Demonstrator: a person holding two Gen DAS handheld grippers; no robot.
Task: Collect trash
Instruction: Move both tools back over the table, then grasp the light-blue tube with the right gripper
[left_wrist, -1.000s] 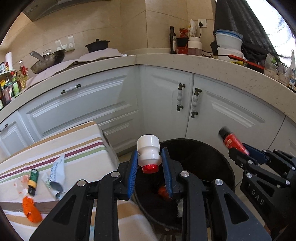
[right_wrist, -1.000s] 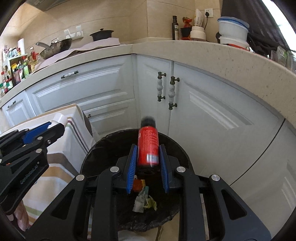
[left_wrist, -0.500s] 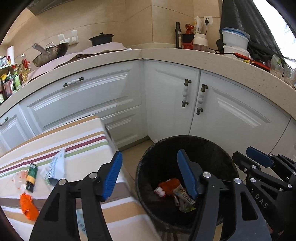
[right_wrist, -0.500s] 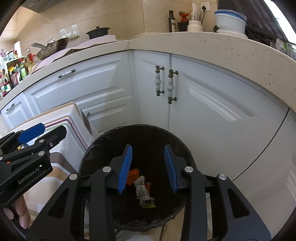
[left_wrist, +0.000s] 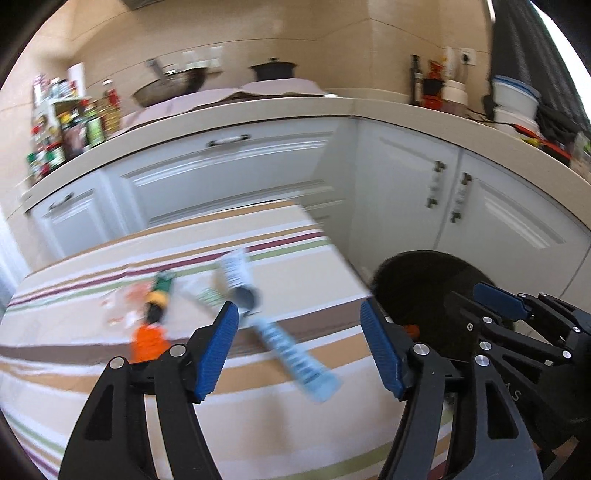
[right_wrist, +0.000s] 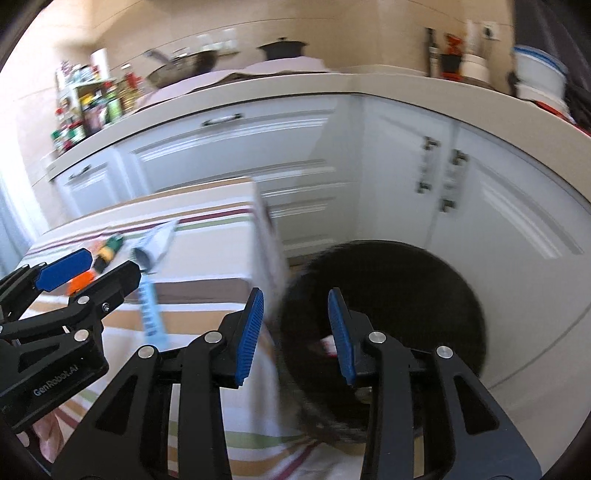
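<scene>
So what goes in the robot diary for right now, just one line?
left gripper: opening, empty | right gripper: open, empty | bin: holds trash | tablecloth: blue tube, orange scrap left

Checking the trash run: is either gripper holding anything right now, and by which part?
Nothing is held: the left gripper, jaws opening, and the right gripper are both empty.

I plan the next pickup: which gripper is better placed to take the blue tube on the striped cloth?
Left. The left gripper, jaws opening and empty, faces the blue tube. The right gripper points at the bin.

Striped tablecloth (left_wrist: 92, 376) covers the table; on it lie a blue tube (left_wrist: 295, 358), crumpled wrapper (left_wrist: 236, 273), orange scrap (left_wrist: 147, 341)
</scene>
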